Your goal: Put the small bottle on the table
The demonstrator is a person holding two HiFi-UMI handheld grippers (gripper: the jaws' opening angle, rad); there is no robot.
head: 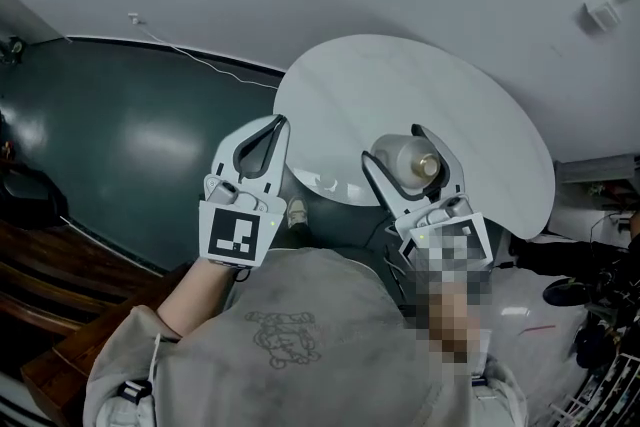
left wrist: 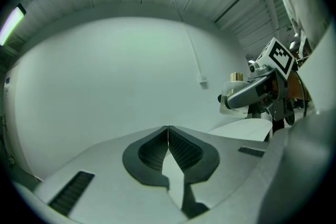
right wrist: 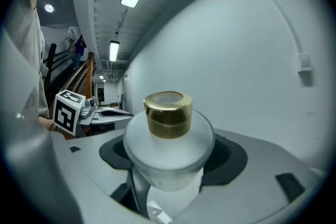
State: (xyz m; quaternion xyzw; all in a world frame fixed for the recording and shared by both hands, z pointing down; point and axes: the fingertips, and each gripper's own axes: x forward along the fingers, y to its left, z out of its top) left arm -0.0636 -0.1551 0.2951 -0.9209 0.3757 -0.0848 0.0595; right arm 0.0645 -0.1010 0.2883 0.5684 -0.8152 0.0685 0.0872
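A small frosted white bottle (right wrist: 169, 149) with a gold cap (right wrist: 168, 113) sits between the jaws of my right gripper (right wrist: 170, 157), which is shut on it. In the head view the bottle (head: 412, 158) hangs over the near part of the round white table (head: 450, 105), held by the right gripper (head: 405, 160). My left gripper (head: 272, 130) is shut with nothing in it, its tips at the table's left edge. In the left gripper view the jaws (left wrist: 168, 136) meet, and the bottle (left wrist: 232, 93) shows at the right in the other gripper.
A dark teal floor (head: 130, 155) lies to the left of the table, with a white cable (head: 190, 55) along the wall base. Dark wooden steps (head: 70, 255) are at the lower left. Black shoes and clutter (head: 580, 285) sit at the right.
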